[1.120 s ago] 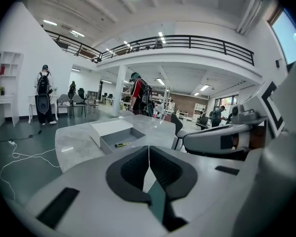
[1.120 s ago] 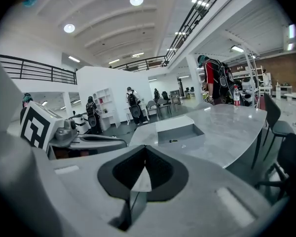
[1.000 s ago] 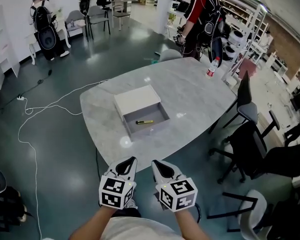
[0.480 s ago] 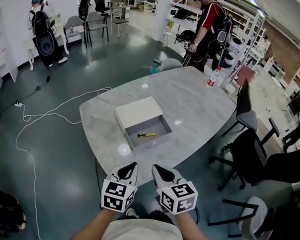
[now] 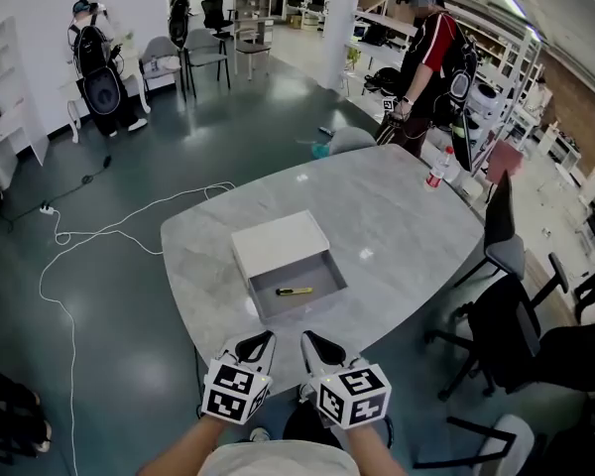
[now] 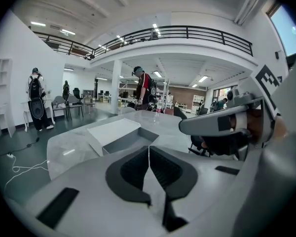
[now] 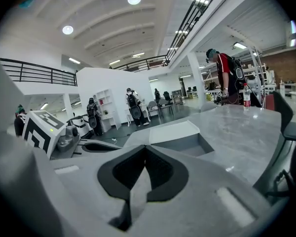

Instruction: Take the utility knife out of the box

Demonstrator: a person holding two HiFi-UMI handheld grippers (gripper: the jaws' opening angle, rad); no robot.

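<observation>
Looking down from the head view, both tools sit low in the frame, off the near edge of the big rounded grey marble-look table (image 5: 397, 216), and neither is touching anything on it. The left gripper (image 5: 263, 340) and the right gripper (image 5: 310, 340) hang side by side, tips aimed at the table, marker cubes facing up.

Left gripper view: the dark pads (image 6: 133, 169) are pressed together down a thin seam with nothing caught in them. Right gripper view is the same deal, pads (image 7: 160, 169) closed up tight and empty.

The shallow white box (image 5: 278, 248) is out near the middle of the table, well apart from both grippers. Its white lid covers the far half, and the near half is open with a grey inside. The small yellow-and-black utility knife (image 5: 295, 291) lies flat on the grey floor of that open half, running roughly left to right, about in the middle of the compartment. Neither gripper view shows the knife, just the box's white top and open end.

Other stuff around:
- a clear bottle with a red label (image 5: 436, 169) at the far right edge of the table
- a person in a red-and-black top (image 5: 431, 58) standing just beyond it
- a white cable (image 5: 89, 236) looping over the dark floor on the left
- black office chairs (image 5: 506, 315) on the right side
</observation>
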